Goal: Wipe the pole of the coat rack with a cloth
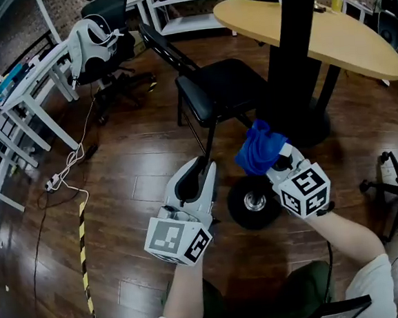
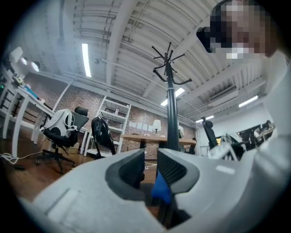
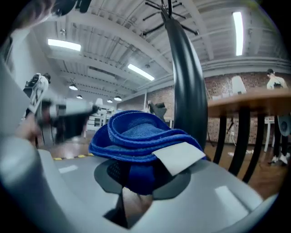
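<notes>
Low by the rack's foot, head view: my right gripper (image 1: 282, 160) has its jaws clamped on the bunched blue cloth (image 1: 259, 148), which sits at 7 o'clock of the black pole (image 1: 298, 42). I can't confirm contact from up here. At 9 o'clock of the cloth, my left gripper (image 1: 201, 167) hangs with nothing in it. A round black base (image 1: 255, 202) lies on the floor (image 1: 125, 189) at 6 o'clock of the cloth; I take it for the rack's foot. The black chair (image 1: 217, 91) crowds 11 o'clock. The wooden tabletop (image 1: 354, 37) edge runs behind the pole at 1 to 2 o'clock. Towards 9 o'clock the floor is open bar a cable (image 1: 68, 166).

Left gripper view: jaws slightly apart with a narrow gap, nothing gripped. A blue scrap low in the gap reads to me as the cloth beyond. The pole (image 2: 172, 113) is dead ahead at 12, with the hooks (image 2: 169, 68) at its top.

Right gripper view: jaws closed on the cloth (image 3: 141, 136), white tag (image 3: 179, 157) sticking out at 3 o'clock. The pole (image 3: 188, 82) is just behind the cloth at 1 o'clock; touching or not, I can't tell.

My read: the grasp and approach are done, and no wiped stretch shows, so the strokes are all left. The pole above looks free for an upward stroke. The chair and tabletop edge limit any swing round the far side.
</notes>
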Motion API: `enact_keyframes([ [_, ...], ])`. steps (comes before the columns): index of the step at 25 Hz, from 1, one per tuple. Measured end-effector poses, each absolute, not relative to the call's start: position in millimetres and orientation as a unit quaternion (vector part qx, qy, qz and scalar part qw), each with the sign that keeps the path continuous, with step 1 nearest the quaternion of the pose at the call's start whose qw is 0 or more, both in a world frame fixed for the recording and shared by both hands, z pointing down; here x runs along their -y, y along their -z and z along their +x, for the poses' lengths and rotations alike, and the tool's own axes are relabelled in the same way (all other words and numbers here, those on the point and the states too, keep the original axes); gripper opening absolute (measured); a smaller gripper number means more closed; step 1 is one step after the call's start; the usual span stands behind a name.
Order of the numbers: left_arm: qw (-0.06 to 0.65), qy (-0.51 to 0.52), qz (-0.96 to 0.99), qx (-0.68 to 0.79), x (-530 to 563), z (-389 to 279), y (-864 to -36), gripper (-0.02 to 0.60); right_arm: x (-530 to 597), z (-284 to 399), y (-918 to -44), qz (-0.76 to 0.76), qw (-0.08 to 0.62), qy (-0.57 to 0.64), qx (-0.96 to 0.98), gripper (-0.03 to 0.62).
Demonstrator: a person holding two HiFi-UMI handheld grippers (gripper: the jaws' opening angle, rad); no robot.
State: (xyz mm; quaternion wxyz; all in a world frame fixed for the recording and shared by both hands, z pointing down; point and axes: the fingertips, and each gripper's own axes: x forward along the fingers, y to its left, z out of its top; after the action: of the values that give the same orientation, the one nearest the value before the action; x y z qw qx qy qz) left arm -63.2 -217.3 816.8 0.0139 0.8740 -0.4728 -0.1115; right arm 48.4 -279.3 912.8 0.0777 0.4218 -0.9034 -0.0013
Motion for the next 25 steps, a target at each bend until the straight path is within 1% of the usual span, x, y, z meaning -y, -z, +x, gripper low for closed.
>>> enact_keyframes([
  [2, 0.014, 0.112, 0.876, 0.470, 218, -61, -818, 0.084, 282, 49, -1028, 0.439, 0.106, -0.020, 0.892, 0.103],
  [4, 0.015, 0.116, 0.881, 0.458, 216, -56, -819, 0.084, 283, 51, -1138, 0.453, 0.163, -0.046, 0.875, 0.103],
  [7, 0.019, 0.114, 0.883, 0.454, 213, -52, -824, 0.084, 276, 58, -1253, 0.456, 0.241, -0.073, 0.854, 0.103],
  [9, 0.018, 0.108, 0.885, 0.453, 212, -50, -826, 0.084, 268, 62, -1299, 0.455, 0.270, -0.101, 0.843, 0.103],
  [11, 0.016, 0.105, 0.886, 0.452, 211, -48, -826, 0.084, 263, 61, -1326, 0.448, 0.286, -0.119, 0.839, 0.103],
  [14, 0.015, 0.102, 0.888, 0.448, 210, -45, -829, 0.084, 256, 54, -1346, 0.433, 0.289, -0.132, 0.844, 0.103],
  [16, 0.015, 0.105, 0.887, 0.450, 213, -44, -835, 0.084, 251, 44, -1334, 0.417, 0.259, -0.133, 0.861, 0.101],
  [18, 0.016, 0.100, 0.885, 0.454, 222, -44, -844, 0.084, 242, 30, -1286, 0.403, 0.198, -0.136, 0.883, 0.101],
  [20, 0.022, 0.078, 0.885, 0.459, 232, -47, -851, 0.084, 223, 21, -1201, 0.400, 0.120, -0.145, 0.897, 0.101],
  [22, 0.020, 0.057, 0.879, 0.472, 236, -53, -850, 0.084, 198, 19, -1095, 0.393, 0.053, -0.140, 0.907, 0.101],
  [23, 0.022, 0.056, 0.878, 0.474, 234, -54, -842, 0.085, 182, 20, -1040, 0.385, 0.028, -0.130, 0.913, 0.100],
  [25, 0.022, 0.053, 0.883, 0.466, 220, -50, -801, 0.084, 151, 27, -928, 0.372, -0.010, -0.104, 0.922, 0.098],
])
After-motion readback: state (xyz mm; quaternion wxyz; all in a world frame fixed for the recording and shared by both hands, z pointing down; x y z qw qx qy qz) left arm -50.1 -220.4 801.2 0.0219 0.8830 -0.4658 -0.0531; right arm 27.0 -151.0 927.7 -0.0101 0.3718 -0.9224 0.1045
